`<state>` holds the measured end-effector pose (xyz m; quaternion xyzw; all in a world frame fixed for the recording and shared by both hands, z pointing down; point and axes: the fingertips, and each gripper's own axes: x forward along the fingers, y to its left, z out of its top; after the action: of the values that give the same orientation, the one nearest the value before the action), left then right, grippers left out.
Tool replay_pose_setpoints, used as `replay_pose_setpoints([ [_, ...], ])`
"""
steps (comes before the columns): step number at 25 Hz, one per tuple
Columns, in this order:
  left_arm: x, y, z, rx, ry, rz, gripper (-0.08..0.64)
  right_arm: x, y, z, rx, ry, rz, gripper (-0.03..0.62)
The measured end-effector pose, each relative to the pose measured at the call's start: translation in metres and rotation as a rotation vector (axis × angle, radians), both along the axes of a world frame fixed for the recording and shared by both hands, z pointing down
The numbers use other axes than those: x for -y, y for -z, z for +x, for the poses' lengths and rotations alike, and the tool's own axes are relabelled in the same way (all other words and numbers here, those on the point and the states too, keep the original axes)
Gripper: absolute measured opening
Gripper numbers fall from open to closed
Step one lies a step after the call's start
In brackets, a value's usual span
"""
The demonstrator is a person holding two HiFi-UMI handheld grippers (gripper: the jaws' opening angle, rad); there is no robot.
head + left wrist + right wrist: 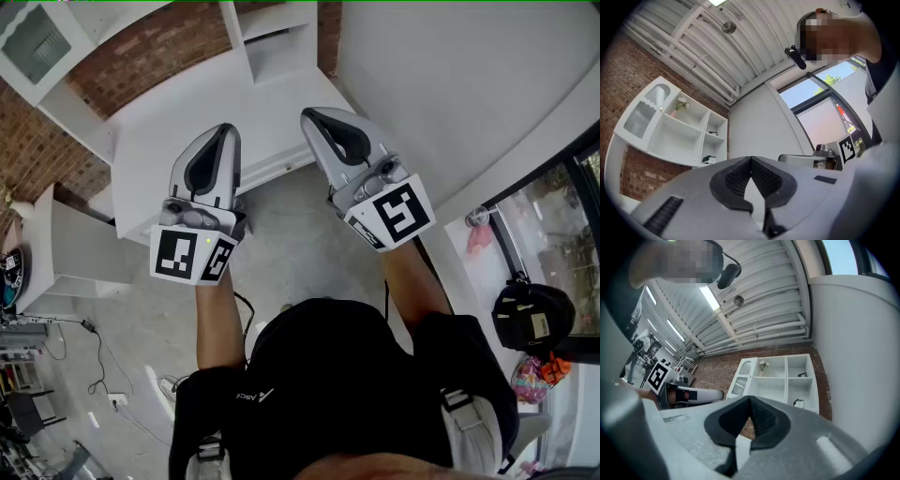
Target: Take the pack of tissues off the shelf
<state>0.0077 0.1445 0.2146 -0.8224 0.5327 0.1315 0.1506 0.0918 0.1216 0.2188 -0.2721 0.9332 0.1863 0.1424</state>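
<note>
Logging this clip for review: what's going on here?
A person holds a gripper in each hand, both pointed toward a white shelf unit that is well out of reach. The left gripper and right gripper are both shut, with nothing between their jaws. A small dark-and-white item, possibly the tissue pack, sits untouched in the unit's lower right compartment.

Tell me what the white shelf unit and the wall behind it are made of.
Shelf unit: likely painted or laminated board, smooth matte white, judging by flat panels and crisp edges. Wall: exposed red brick, rough, mortar lines visible.
</note>
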Motion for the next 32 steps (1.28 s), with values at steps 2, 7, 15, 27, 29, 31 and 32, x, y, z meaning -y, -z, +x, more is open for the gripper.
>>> replay_pose_setpoints([
  [2,0.0,0.0,0.006,0.006,0.005,0.0,-0.002,0.0,0.0,0.004,-0.002,0.007,0.005,0.0],
  [7,0.008,-0.002,0.022,0.018,0.017,-0.006,-0.002,0.007,-0.001,0.017,-0.003,0.025,0.008,0.0],
  [15,0.023,-0.003,0.042,0.006,0.054,-0.002,-0.002,0.021,0.003,0.044,0.013,0.057,0.025,0.002],
  [27,0.083,0.001,0.021,0.009,0.053,0.014,-0.002,0.095,0.007,0.023,0.01,0.008,0.01,0.06],
  [29,0.103,0.0,0.011,0.006,0.044,0.019,-0.002,0.117,0.007,0.013,0.003,-0.007,0.01,0.077],
  [31,0.127,-0.001,-0.002,0.003,0.033,0.026,-0.002,0.143,0.008,0.0,-0.001,-0.021,0.007,0.094],
  [32,0.139,-0.001,-0.01,0.002,0.028,0.029,-0.002,0.157,0.01,-0.007,-0.002,-0.028,0.008,0.103],
])
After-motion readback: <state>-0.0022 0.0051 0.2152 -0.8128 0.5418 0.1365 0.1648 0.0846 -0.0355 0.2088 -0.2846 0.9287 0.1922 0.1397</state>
